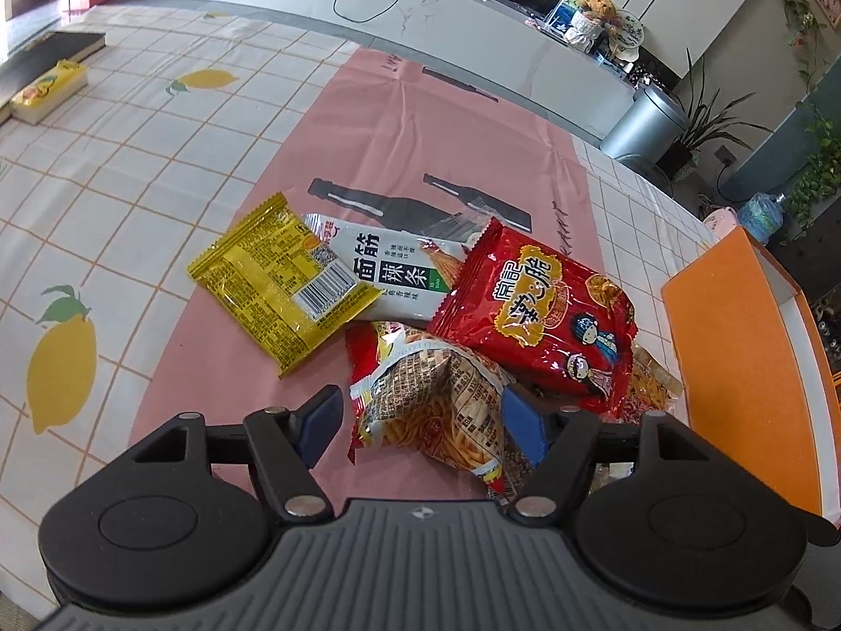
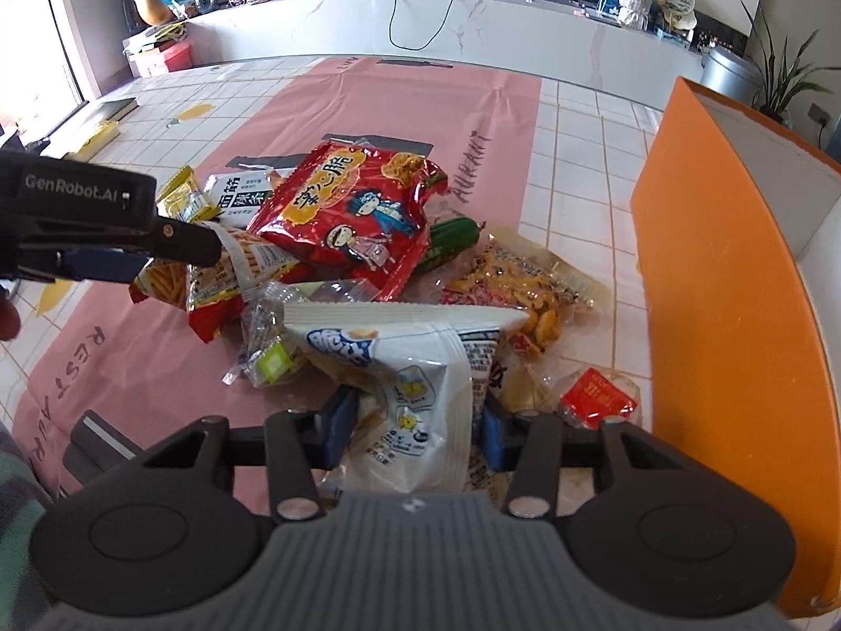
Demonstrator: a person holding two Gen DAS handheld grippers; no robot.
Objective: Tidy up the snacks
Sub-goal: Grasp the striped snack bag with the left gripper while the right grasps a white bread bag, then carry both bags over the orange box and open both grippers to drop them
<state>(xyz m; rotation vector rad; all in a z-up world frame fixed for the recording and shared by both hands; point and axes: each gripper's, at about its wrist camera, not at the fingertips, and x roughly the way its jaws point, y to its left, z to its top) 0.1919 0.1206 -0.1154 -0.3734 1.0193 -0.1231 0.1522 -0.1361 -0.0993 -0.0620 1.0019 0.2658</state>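
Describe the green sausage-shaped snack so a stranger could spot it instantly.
Start at the orange box, then look left to the snack pile on the pink mat. The green stick pokes out from under the big red bag; it alone is smooth, round and plain dark green.

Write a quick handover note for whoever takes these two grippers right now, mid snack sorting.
Left gripper: open, straddling the fries-print packet, not clamped.
Right gripper: around the white snack bag; whether it is pinched I cannot tell.
Pile: red noodle packet, yellow packet and others lie on the pink mat.
Orange box stands to the right.
Done: nothing visibly sorted. Left: the whole pile.
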